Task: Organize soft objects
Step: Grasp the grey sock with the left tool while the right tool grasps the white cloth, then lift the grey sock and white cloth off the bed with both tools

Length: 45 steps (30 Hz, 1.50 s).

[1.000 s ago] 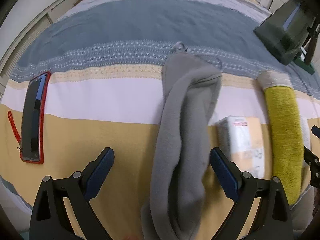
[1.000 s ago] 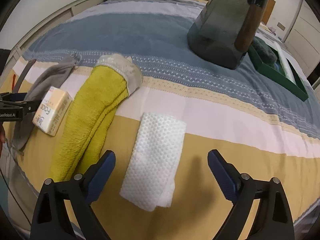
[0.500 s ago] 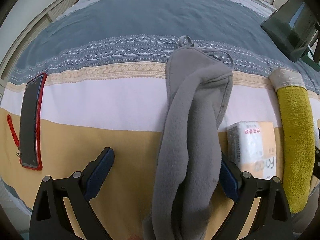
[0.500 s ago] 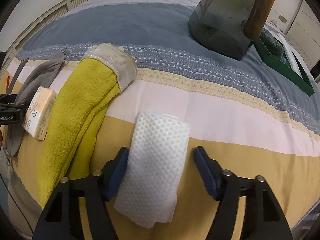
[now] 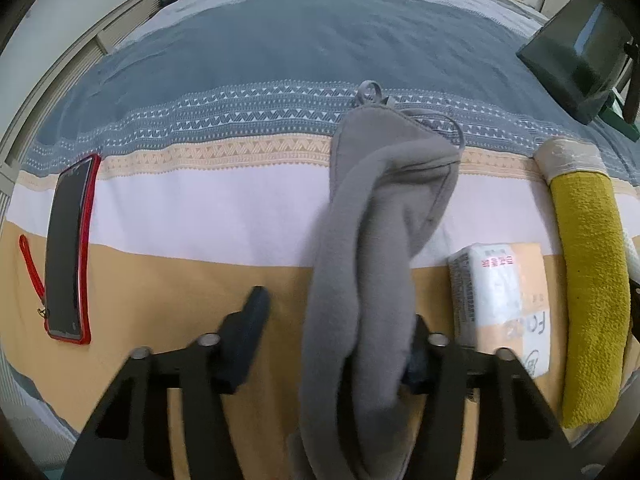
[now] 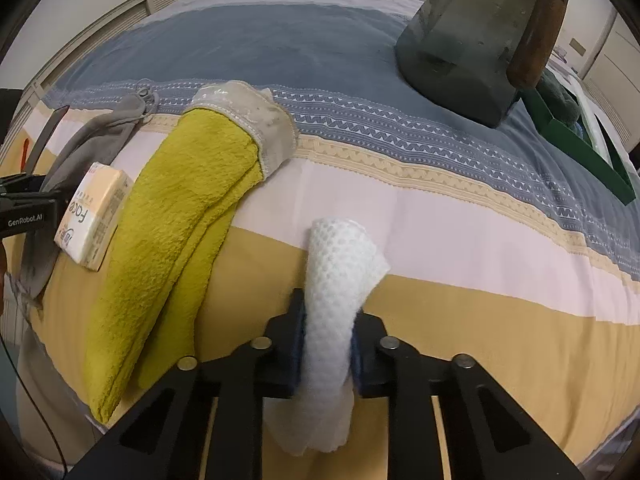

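Note:
A grey fleece cloth lies lengthwise on the striped bedspread. My left gripper straddles its near end, jaws partly closed; the right finger presses the cloth, the left finger stands apart from it. My right gripper is shut on a white waffle cloth, bunched between the pads. A yellow towel with a grey-white end lies left of it and also shows in the left wrist view. The grey cloth also shows at far left in the right wrist view.
A tissue pack lies between the grey cloth and the yellow towel. A phone in a red case lies at left. A dark grey bin and a green tray stand at back right.
My right gripper closed on the white waffle cloth and bunched it up. My left gripper's jaws narrowed around the grey cloth's near end.

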{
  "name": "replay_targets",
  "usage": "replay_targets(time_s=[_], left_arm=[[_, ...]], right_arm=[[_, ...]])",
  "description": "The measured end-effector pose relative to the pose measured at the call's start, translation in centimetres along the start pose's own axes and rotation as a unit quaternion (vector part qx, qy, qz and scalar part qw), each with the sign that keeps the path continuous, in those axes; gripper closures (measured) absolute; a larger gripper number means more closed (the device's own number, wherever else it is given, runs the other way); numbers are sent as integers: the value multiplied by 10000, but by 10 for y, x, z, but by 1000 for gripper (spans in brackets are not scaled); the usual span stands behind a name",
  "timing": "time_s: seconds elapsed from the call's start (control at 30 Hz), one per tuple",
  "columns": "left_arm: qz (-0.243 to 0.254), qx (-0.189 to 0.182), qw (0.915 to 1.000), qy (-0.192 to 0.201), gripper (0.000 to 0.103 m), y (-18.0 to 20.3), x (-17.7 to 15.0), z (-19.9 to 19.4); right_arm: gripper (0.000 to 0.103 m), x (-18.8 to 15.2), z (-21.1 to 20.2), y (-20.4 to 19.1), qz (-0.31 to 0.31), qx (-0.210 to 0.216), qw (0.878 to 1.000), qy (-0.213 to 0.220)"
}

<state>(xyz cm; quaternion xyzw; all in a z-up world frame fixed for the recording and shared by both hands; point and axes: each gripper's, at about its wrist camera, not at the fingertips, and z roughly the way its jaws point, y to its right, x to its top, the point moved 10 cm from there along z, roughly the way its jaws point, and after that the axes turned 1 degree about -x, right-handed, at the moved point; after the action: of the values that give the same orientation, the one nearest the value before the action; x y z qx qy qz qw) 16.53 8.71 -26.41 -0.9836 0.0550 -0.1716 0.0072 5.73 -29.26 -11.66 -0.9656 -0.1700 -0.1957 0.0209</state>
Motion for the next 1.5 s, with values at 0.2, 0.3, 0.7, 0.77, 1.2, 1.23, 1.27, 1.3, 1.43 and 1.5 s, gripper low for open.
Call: replay_targets(time_s=[0.2, 0.3, 0.7, 0.77, 1.2, 1.23, 1.27, 1.3, 1.43, 1.5], left_arm=[[85, 47, 9999, 65, 72, 4, -1, -2], [94, 61, 9999, 92, 80, 5, 0, -4], [-94, -108, 9998, 137, 86, -1, -2, -12], [-143, -133, 9997, 153, 86, 2, -1, -14], [-306, -155, 9988, 342, 86, -9, 2, -38], [-308, -151, 9988, 361, 86, -9, 3, -40], [-310, -155, 9987, 377, 86, -10, 3, -42], [-307, -162, 9986, 395, 86, -10, 3, -44], [-293, -180, 9981, 507, 86, -7, 5, -57], [-296, -211, 9977, 565, 86, -4, 6, -65]], right_arm=[[91, -5, -4, 5, -50, -56, 10000, 30], [91, -7, -5, 7, -61, -59, 10000, 34], [92, -9, -14, 15, 19, -4, 10000, 69], [92, -9, -16, 16, 32, 0, 10000, 80], [92, -13, -45, 34, 186, -44, 9994, 279], [92, -14, -48, 37, 196, -45, 9993, 300], [92, -14, -50, 38, 205, -52, 9993, 318], [92, -15, -52, 38, 215, -58, 9992, 331], [92, -17, -63, 44, 274, -67, 9988, 408], [92, -17, -67, 47, 297, -75, 9985, 447]])
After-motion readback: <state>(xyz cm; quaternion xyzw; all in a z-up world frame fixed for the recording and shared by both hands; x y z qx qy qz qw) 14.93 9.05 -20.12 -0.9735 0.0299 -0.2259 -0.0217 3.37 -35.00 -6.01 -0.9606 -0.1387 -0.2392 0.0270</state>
